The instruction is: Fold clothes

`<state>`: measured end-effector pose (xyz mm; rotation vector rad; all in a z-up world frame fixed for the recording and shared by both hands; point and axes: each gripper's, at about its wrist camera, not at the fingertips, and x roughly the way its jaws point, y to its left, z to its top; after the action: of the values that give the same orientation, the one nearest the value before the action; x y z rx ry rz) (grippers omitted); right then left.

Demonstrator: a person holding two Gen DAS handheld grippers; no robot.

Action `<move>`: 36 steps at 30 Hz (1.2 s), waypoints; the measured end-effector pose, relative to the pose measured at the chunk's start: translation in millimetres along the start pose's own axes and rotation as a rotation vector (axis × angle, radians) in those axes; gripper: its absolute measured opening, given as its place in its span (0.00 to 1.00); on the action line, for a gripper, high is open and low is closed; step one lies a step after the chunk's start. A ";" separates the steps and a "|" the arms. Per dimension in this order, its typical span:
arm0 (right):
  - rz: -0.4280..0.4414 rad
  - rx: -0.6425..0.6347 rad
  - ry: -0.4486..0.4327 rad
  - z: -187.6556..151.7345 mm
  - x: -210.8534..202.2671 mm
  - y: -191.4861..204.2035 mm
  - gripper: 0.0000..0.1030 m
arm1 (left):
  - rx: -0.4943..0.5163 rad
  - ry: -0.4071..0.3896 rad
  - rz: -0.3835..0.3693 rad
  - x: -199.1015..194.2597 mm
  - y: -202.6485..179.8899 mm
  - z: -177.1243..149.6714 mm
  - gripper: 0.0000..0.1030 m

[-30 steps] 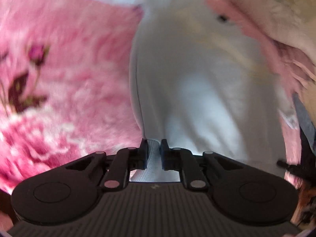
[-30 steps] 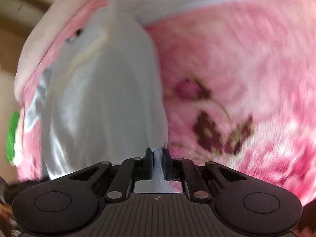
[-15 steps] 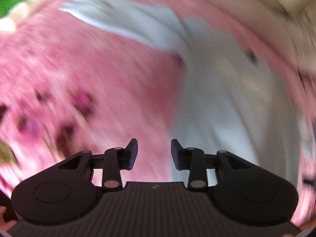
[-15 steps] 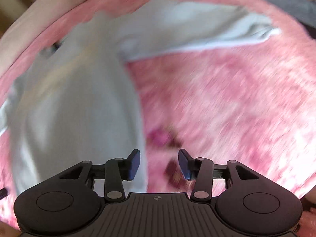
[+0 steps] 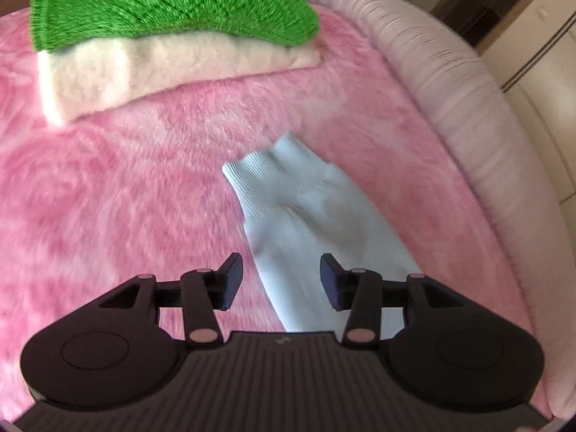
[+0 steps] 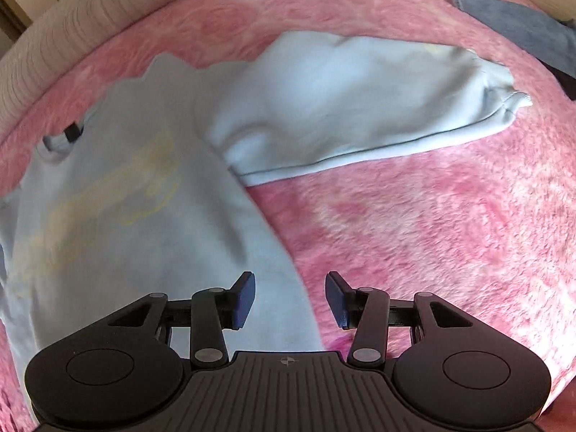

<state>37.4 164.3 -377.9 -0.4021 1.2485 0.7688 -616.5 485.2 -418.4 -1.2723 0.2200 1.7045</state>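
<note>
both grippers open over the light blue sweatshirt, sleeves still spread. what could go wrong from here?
1. The left hand-held gripper hangs open above the sleeve behind its ribbed cuff; a deep pinch could also catch the pink plush blanket.
2. The right hand-held gripper straddles the light blue sweatshirt edge; it may take only the top layer, skewing the fold.
3. The other sleeve lies bunched, so folding it in now could trap wrinkles.

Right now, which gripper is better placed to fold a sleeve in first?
Left. The left gripper is open with the sleeve running between its fingers, cuff just ahead. The right gripper is open over the sweatshirt hem; its sleeve lies farther off.
</note>
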 end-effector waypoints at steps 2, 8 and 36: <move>-0.013 0.006 0.013 -2.4 6.7 3.8 0.46 | 0.025 0.010 0.038 11.9 -2.2 1.7 0.32; -0.039 -0.004 0.018 -4.0 10.8 11.5 0.46 | 0.299 -0.178 0.117 -18.0 -24.3 -10.6 0.02; 0.162 0.531 -0.238 43.4 -6.0 -207.5 0.47 | 0.482 0.008 0.046 -152.8 -15.4 -201.2 0.14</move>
<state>214.4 47.8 -386.5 0.2191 1.2132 0.5705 -476.5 278.5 -376.4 -0.9191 0.6278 1.5604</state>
